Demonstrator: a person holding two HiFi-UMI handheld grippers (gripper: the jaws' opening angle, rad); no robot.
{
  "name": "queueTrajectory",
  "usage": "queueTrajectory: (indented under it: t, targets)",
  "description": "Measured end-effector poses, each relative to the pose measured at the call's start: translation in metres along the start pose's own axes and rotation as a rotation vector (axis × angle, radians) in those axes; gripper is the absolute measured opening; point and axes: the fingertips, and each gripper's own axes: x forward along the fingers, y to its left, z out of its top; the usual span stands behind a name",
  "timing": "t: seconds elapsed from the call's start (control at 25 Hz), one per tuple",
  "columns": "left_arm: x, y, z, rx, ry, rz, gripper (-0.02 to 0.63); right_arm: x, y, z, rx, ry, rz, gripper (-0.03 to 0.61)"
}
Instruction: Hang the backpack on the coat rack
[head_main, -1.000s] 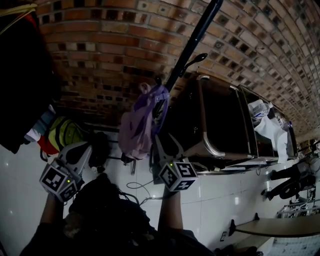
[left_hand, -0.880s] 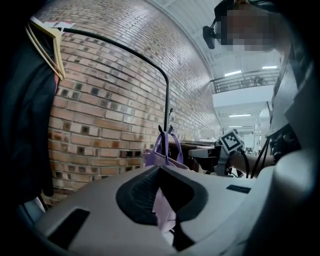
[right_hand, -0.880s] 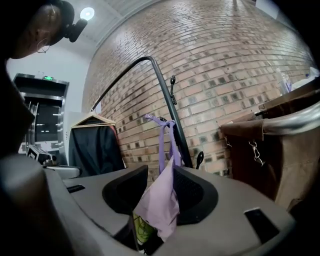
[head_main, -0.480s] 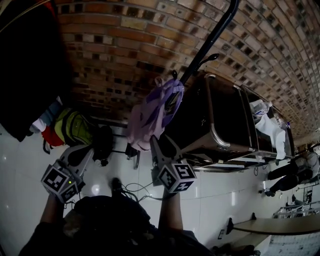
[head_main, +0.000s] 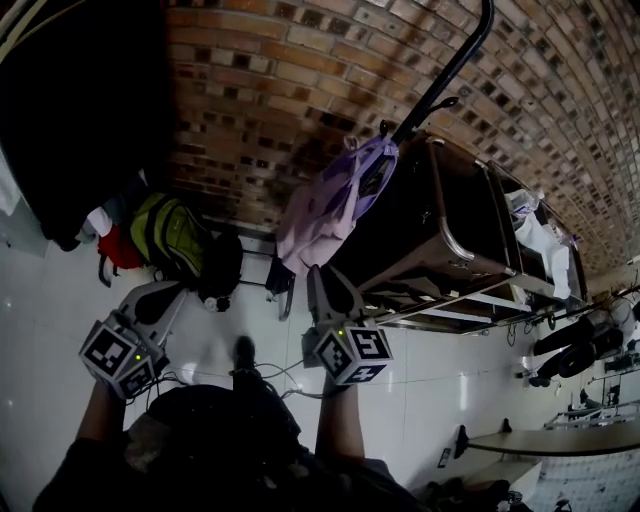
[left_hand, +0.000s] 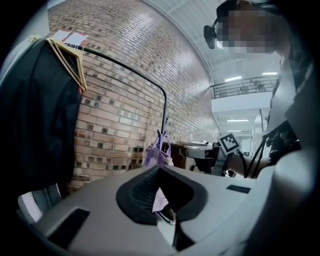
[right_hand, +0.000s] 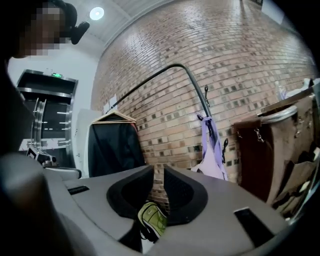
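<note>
A lilac backpack (head_main: 335, 205) hangs by its top loop from a hook of the black coat rack (head_main: 445, 75), against the brick wall. It also shows far ahead in both gripper views, as the backpack (left_hand: 159, 152) and the backpack (right_hand: 212, 150). My right gripper (head_main: 322, 280) is just below it and apart from it. The right gripper (right_hand: 158, 172) has a narrow gap between its jaws, which are closing on nothing. My left gripper (head_main: 155, 300) is off to the left above the floor. The left gripper (left_hand: 159, 169) has its tips together and holds nothing.
A green backpack (head_main: 170, 235) and a red bag (head_main: 118, 250) lie on the floor by the wall. A dark garment (head_main: 70, 110) hangs on a wooden hanger at the left. A brown cabinet (head_main: 430, 230) stands right of the rack. Cables (head_main: 275, 375) trail over the white tiles.
Both grippers have drawn back from the rack, so the lilac backpack now hangs farther from the right gripper. It stays on its hook.
</note>
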Motion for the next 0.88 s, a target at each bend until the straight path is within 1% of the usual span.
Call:
queueTrajectory:
  t: [0.04,0.12,0.16,0.2,0.36,0.52,0.6,0.68,0.88]
  targets:
    - [-0.012,-0.002,-0.002,-0.005,-0.005,-0.003,0.012,-0.008,0.006,-0.003,0.010,-0.012,-0.027,0.062]
    - [-0.036,-0.005,-0.008,-0.008,-0.003,-0.012,0.012,-0.026,0.020,-0.009,0.024,-0.037,-0.067,0.044]
    - [-0.047,-0.005,-0.013,-0.005,0.004,-0.019,0.012,-0.035,0.027,-0.011,0.026,-0.045,-0.083,0.019]
    - [-0.058,-0.006,-0.019,-0.003,0.012,-0.028,0.012,-0.044,0.034,-0.014,0.027,-0.050,-0.098,0.012]
    - [-0.093,-0.010,-0.033,-0.029,0.028,-0.060,0.012,-0.080,0.058,-0.032,0.034,-0.041,-0.166,0.011]
    - [-0.116,-0.021,-0.045,-0.050,0.051,-0.099,0.012,-0.113,0.072,-0.048,0.112,-0.053,-0.218,0.009]
    - [-0.125,-0.028,-0.049,-0.042,0.060,-0.128,0.012,-0.128,0.079,-0.056,0.136,-0.053,-0.238,0.008]
    - [-0.133,-0.035,-0.054,-0.030,0.070,-0.159,0.012,-0.141,0.086,-0.064,0.139,-0.042,-0.258,0.008]
    - [-0.143,-0.054,-0.061,-0.036,0.087,-0.221,0.012,-0.170,0.103,-0.074,0.125,-0.024,-0.292,0.008]
